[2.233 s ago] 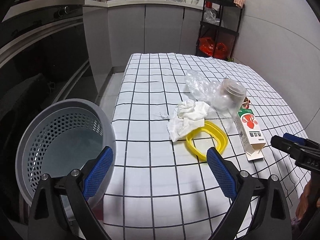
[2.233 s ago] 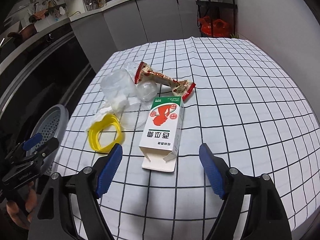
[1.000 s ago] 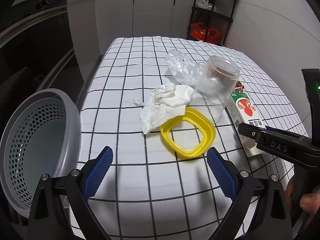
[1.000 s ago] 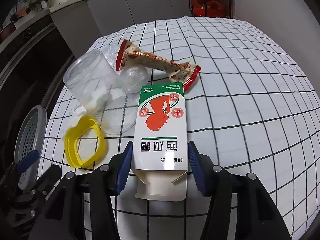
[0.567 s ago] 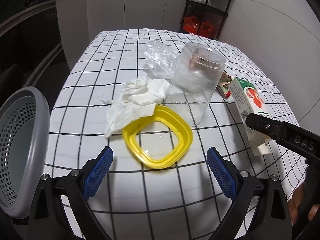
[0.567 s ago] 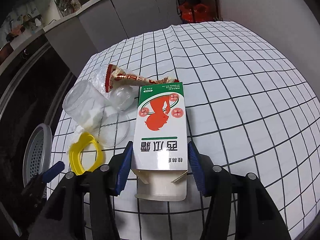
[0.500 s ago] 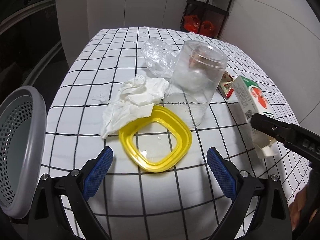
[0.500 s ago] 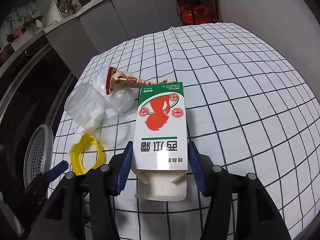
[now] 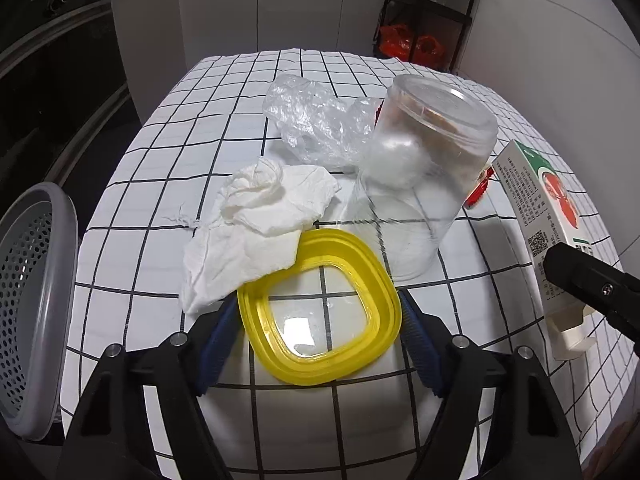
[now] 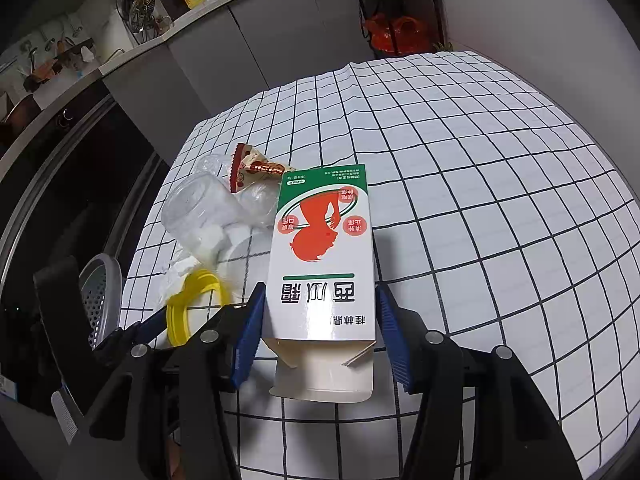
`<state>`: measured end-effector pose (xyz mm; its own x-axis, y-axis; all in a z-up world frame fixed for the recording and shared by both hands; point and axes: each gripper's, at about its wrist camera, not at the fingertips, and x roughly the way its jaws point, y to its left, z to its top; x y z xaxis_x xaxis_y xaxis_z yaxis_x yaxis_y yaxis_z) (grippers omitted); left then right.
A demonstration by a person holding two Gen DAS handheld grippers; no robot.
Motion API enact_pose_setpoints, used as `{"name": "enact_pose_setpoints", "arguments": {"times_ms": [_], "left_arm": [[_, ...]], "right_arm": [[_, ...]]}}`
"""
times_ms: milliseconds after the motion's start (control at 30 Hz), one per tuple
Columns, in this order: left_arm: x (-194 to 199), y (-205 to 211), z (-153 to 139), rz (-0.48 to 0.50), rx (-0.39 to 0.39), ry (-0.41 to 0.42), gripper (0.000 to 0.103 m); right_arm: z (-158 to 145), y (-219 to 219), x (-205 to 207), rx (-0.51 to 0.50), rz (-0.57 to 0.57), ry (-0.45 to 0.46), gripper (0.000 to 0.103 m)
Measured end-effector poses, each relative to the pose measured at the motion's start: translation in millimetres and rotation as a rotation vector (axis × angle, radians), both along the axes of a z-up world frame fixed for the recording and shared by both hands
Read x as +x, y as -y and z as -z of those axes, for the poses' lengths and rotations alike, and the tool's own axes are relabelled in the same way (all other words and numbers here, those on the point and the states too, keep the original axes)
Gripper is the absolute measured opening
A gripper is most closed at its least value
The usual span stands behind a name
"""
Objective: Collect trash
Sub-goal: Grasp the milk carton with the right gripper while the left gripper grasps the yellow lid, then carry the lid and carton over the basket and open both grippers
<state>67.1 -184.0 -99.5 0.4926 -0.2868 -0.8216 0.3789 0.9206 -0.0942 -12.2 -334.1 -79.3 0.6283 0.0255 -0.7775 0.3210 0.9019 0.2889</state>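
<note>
The right gripper (image 10: 320, 320) has its blue fingers (image 10: 250, 334) pressed against both long sides of the white and green carton (image 10: 324, 252), holding it near its torn-open end, with the red figure on its face upside down to the camera; the carton is lifted clear of the checked surface (image 10: 480, 200), its shadow lying beneath; from the left wrist view the same carton (image 9: 536, 216) tilts in at the right edge, a black finger (image 9: 588, 284) of the right gripper across its lower part. The left gripper (image 9: 318, 336) is low over the surface, fingers (image 9: 218, 338) narrowed to either side of the yellow lid (image 9: 320, 308); whether they already touch its rim I cannot tell; the lid lies flat, a corner tucked under the crumpled white tissue (image 9: 256, 224). Just beyond the lid stands the clear plastic jar (image 9: 420, 184), upside down, with a crumpled clear plastic bag (image 9: 316, 120) against its far left side and a red and white snack wrapper (image 10: 252, 168) behind it. The grey perforated basket (image 9: 36, 312) sits off the left edge of the surface, near the left gripper; the far and right parts of the surface lie open, bounded by a pale wall on the right and grey cabinets (image 9: 260, 8) beyond.
</note>
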Motion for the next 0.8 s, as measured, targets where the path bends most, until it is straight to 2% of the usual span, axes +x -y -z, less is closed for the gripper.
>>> {"name": "enact_pose_setpoints", "arguments": {"times_ms": [200,467,633,800], "left_arm": [[-7,-11,-5,0.015,-0.01,0.003,0.072],[-30,-47,-36,0.021,-0.008,0.101,0.072],[-36,-74,-65,0.001,-0.018,0.176,0.072],[-37,-111,-92,-0.068,-0.025,0.224,0.072]], "right_arm": [[-5,-1,-4,-0.001,0.0,0.013,0.052],[-20,-2,-16,0.02,0.007,0.049,0.053],[-41,-20,-23,0.026,-0.014,0.102,0.053],[-62,-55,-18,0.038,-0.083,0.168,0.053]]}}
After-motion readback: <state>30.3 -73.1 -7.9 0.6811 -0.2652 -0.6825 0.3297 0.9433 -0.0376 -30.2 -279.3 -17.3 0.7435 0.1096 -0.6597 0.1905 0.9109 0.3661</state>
